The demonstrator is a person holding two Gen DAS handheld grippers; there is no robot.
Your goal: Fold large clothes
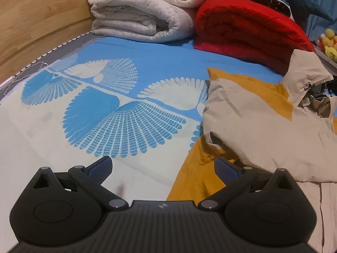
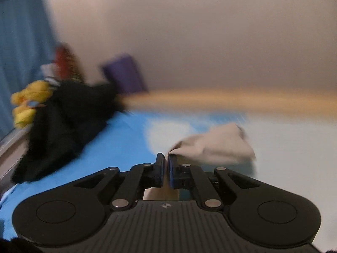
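A beige and mustard-yellow jacket point(image 1: 257, 124) lies spread on the bed at the right of the left wrist view. My left gripper point(image 1: 163, 168) is open and empty, low over the sheet; its right finger point(image 1: 226, 169) rests at the jacket's yellow edge. In the blurred right wrist view my right gripper point(image 2: 166, 161) is shut on a beige fold of the jacket point(image 2: 214, 145) and holds it lifted above the bed.
The bed has a blue and white fan-pattern sheet point(image 1: 109, 113). A folded white quilt point(image 1: 139, 10) and a rolled red blanket point(image 1: 248, 27) sit at the far end. A wooden bed frame point(image 1: 38, 25) runs along the left. A black garment point(image 2: 63, 126) and yellow plush point(image 2: 27, 103) lie left.
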